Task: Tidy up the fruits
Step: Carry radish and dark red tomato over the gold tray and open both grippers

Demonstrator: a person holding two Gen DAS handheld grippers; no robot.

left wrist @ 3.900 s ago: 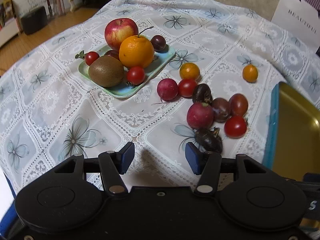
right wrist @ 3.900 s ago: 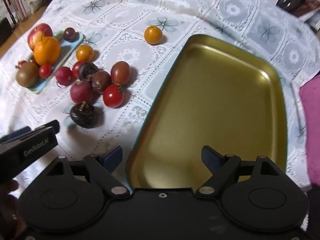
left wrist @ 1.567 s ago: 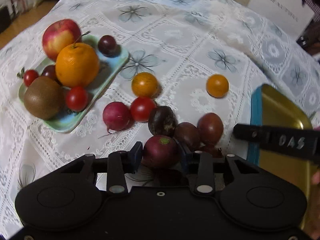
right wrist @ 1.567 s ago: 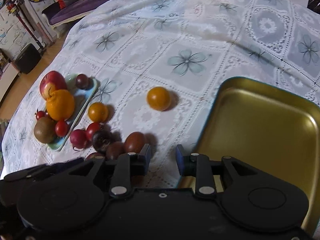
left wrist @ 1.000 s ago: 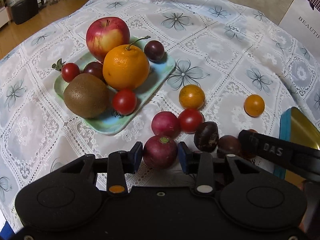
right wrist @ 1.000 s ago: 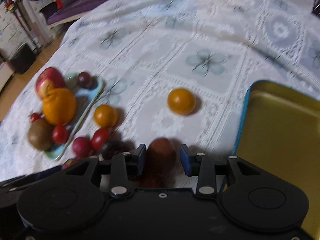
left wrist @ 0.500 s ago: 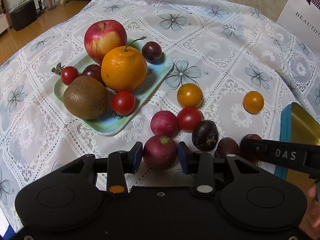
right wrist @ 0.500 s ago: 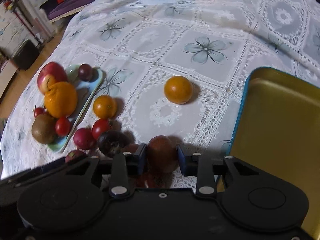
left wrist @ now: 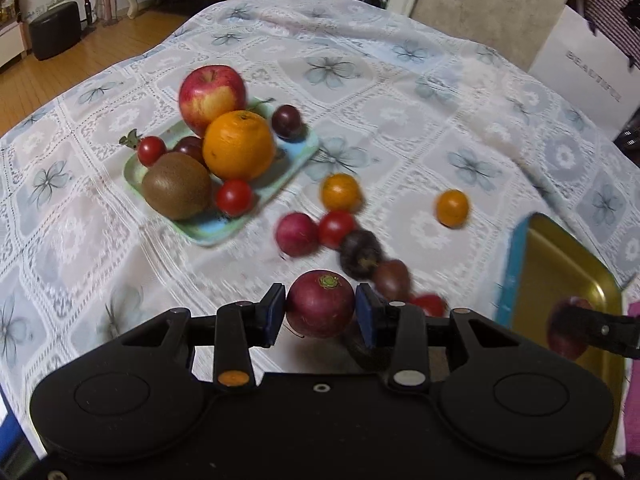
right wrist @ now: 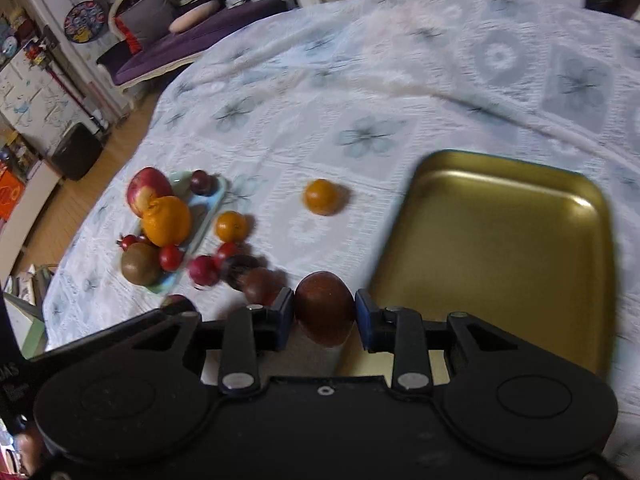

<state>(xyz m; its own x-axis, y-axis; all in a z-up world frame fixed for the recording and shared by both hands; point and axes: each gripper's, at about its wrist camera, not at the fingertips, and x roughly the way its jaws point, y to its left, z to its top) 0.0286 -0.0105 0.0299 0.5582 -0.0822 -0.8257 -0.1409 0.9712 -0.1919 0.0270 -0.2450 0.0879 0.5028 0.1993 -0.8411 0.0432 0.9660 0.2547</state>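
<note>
My left gripper (left wrist: 321,308) is shut on a dark red round radish (left wrist: 320,303) and holds it above the tablecloth. My right gripper (right wrist: 324,310) is shut on a brown-red tomato (right wrist: 325,307) beside the near left edge of the gold tray (right wrist: 500,248). In the left wrist view the right gripper (left wrist: 600,326) with its tomato hangs over the gold tray (left wrist: 556,264). Loose small fruits lie between the trays: a pink radish (left wrist: 297,234), a red tomato (left wrist: 337,228), a dark fruit (left wrist: 360,254), two orange tomatoes (left wrist: 340,191) (left wrist: 452,207).
A pale green tray (left wrist: 224,224) at the left holds an apple (left wrist: 211,92), an orange (left wrist: 239,145), a kiwi (left wrist: 176,186), cherry tomatoes and a plum. A white paper bag (left wrist: 588,80) stands beyond the table at the far right.
Both grippers have lifted with their fruit. The right gripper has carried the brown-red tomato rightward to the gold tray's edge. The left gripper has risen and pulled back with the radish.
</note>
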